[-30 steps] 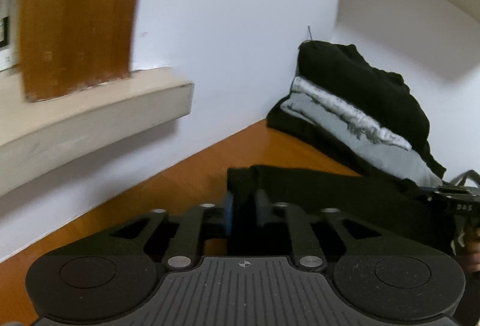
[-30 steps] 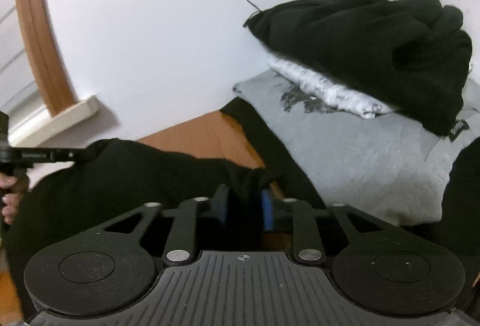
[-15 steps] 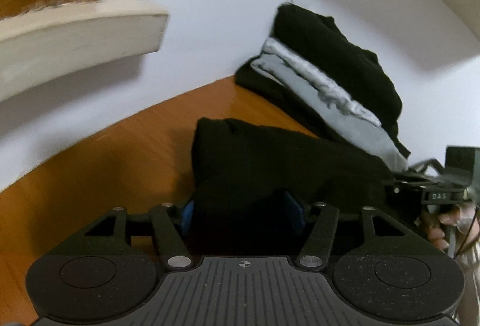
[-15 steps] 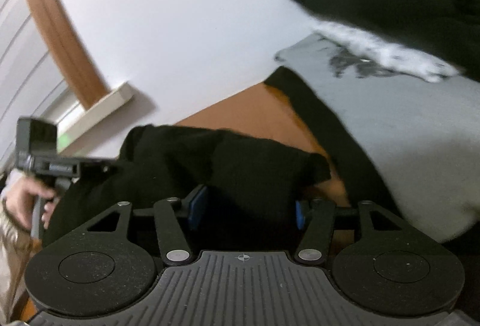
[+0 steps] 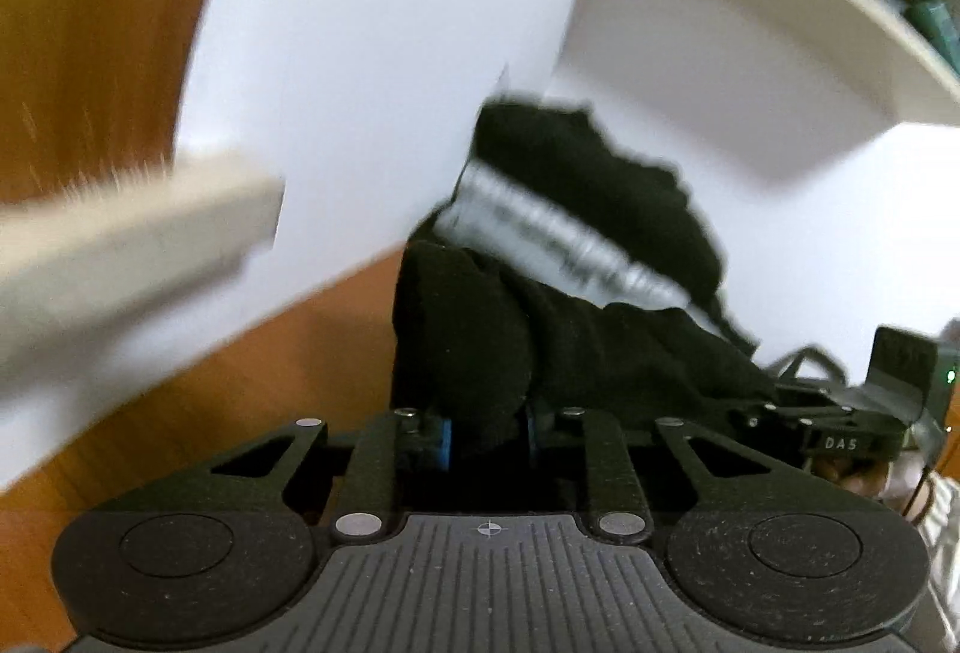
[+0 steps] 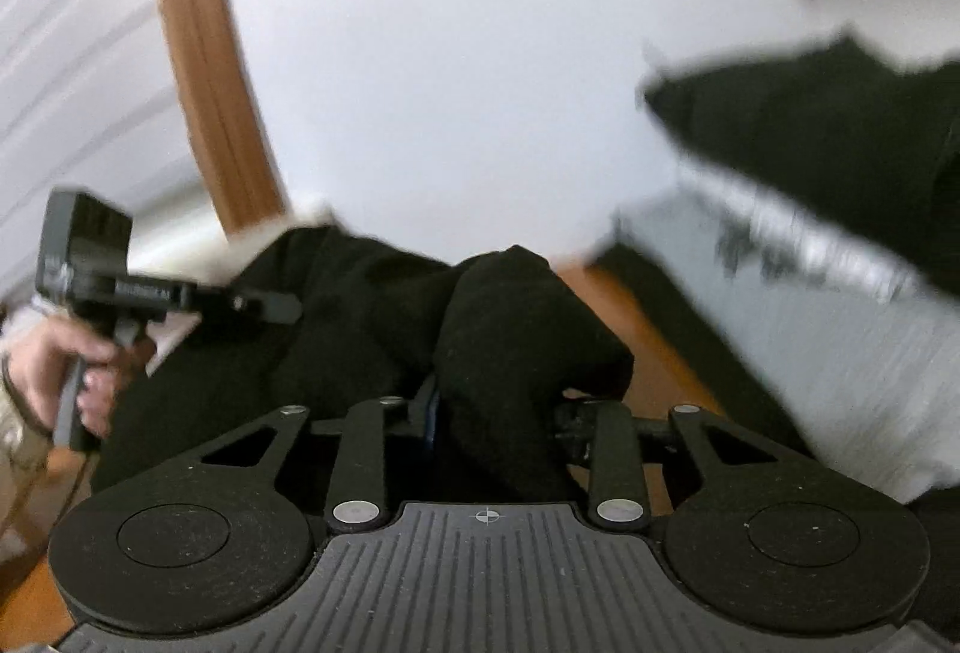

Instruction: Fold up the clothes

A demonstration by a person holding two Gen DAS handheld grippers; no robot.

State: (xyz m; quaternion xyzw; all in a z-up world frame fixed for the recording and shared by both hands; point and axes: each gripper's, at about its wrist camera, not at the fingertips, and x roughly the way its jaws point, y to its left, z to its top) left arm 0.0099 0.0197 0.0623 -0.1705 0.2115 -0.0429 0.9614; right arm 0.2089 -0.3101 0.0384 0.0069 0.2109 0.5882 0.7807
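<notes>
the left gripper (image 5: 487, 428) is clamped on a bunched fold of the black garment (image 5: 462, 329), which rises straight out from between its blue pads (image 5: 444, 440) and drapes rightward above the wooden table (image 5: 252, 371). behind it a pile (image 5: 588, 209) of black and grey clothes sits against the white wall. the right gripper (image 6: 492, 413) is likewise closed on the same garment (image 6: 516, 329), the cloth humped just ahead of its jaws; both views are blurred

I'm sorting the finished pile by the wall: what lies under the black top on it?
Under the black top lies a pale printed piece, then a grey shirt. Anything lower is covered, except a dark edge.
</notes>
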